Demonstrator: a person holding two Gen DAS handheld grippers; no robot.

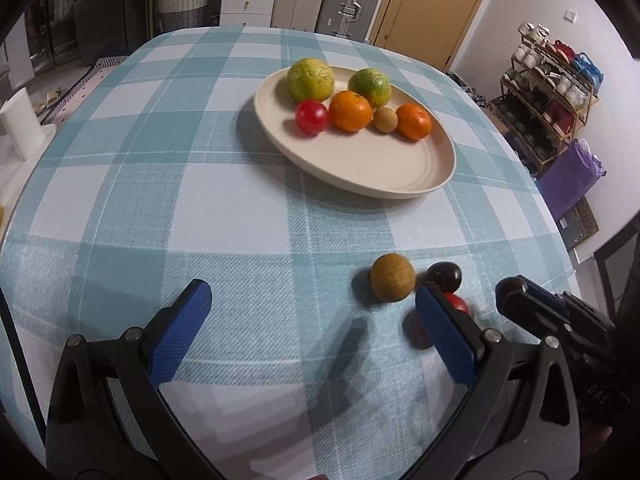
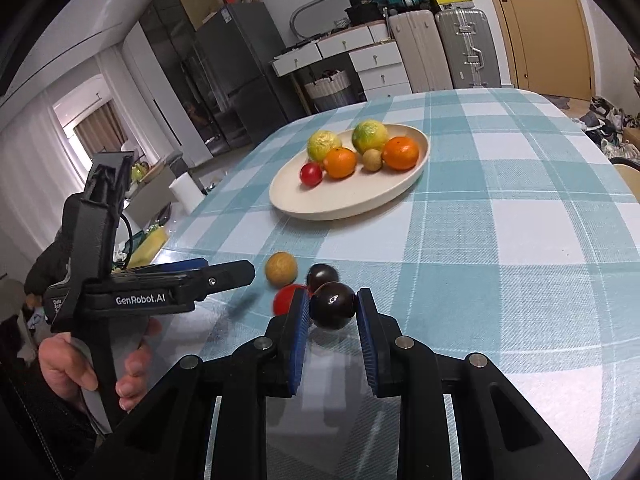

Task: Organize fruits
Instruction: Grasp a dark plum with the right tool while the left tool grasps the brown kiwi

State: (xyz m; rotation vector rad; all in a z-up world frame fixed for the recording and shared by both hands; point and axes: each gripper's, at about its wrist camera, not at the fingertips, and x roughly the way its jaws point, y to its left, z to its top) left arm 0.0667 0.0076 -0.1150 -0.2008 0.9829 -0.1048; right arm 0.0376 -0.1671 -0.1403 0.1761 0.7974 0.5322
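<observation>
Two hand-held grippers: right clamps glossy dark round fruit; left wide, empty.

We are reading just one clear piece of lettering: "GenRobot.AI", in white, standing on the black side of the left gripper in the right wrist view. A small white label beside it is showing print too tiny for us to make out. On the boxes and suitcases behind, we are finding nothing legible.
</observation>
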